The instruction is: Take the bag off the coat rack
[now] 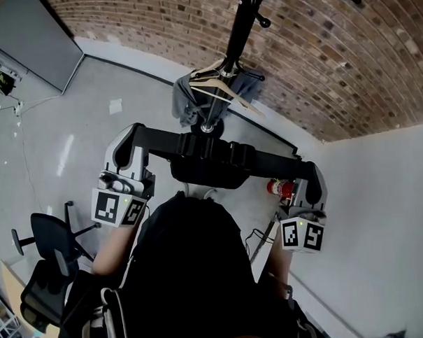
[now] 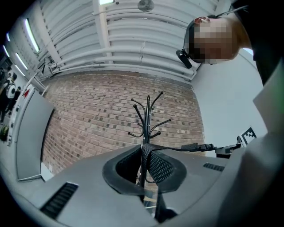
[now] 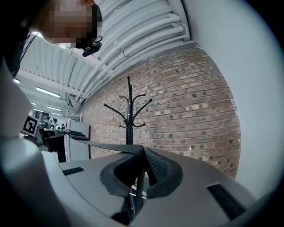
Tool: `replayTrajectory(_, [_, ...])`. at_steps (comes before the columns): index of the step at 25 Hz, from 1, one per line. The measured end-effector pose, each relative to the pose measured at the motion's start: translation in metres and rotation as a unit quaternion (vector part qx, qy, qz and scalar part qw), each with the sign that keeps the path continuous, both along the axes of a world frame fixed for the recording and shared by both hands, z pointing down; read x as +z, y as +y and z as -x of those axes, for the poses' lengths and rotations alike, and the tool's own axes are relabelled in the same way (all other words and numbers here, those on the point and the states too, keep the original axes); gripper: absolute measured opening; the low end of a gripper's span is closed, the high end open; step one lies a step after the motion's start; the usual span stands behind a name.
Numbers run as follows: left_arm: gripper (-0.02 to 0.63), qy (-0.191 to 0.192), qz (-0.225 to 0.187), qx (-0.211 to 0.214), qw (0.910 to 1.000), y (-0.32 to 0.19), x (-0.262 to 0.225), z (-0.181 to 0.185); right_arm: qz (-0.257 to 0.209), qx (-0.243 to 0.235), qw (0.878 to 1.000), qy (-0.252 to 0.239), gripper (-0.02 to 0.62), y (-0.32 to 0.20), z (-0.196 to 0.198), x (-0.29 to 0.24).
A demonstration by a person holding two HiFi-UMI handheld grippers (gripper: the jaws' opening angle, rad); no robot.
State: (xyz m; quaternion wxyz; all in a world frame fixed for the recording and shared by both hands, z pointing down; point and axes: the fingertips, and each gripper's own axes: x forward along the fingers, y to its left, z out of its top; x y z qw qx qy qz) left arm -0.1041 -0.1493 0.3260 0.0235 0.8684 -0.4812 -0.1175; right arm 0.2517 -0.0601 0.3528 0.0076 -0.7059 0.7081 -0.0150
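**A:** Progress check: where was the bag (image 1: 211,172) at that moment?

**B:** It hung just in front of the person, slung from its strap (image 1: 267,167). The strap ran taut between the two tools. As far as the head view showed, the bag touched no part of the coat rack (image 1: 239,37).

**A:** And the tools?

**B:** The left tool (image 2: 143,156) had its jaws pressed together on one end of the strap, with the webbing pinched between the pads. The right tool (image 3: 143,155) gripped the other end the same way. In each gripper view the strap ran off sideways toward the other tool.

**A:** Nothing of the bag on a hook, then?

**B:** None that I could see. In both gripper views the rack stood beyond the jaws, well apart, and its upper hooks were bare. Lower down, the head view showed only a grey garment (image 1: 186,103) and a wooden hanger (image 1: 229,92) on it.

**A:** So what was left to do?

**B:** Very little, in my judgement. The lift-off looked done, since the bag's weight was on the two tools and not on the rack. What remained was at most carrying it clear and setting it down. The task named no place for that, and I saw no table, only the floor (image 1: 90,114).
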Motion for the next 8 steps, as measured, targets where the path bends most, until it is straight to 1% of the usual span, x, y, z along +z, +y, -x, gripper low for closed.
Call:
replayTrajectory(1, [0.023, 0.0, 0.001, -0.003, 1.0, 0.003, 0.002, 0.002, 0.001, -0.003, 1.0, 0.001, 0.021, 0.001, 0.002, 0.0])
replayTrajectory(3, [0.023, -0.012, -0.008, -0.012, 0.9998, 0.007, 0.002, 0.005, 0.001, -0.005, 1.0, 0.002, 0.02, 0.003, 0.004, -0.002])
replayTrajectory(8, [0.023, -0.06, -0.06, -0.021, 0.9962, 0.01, -0.013, 0.004, -0.018, 0.001, 1.0, 0.006, 0.021, 0.0, -0.001, -0.015])
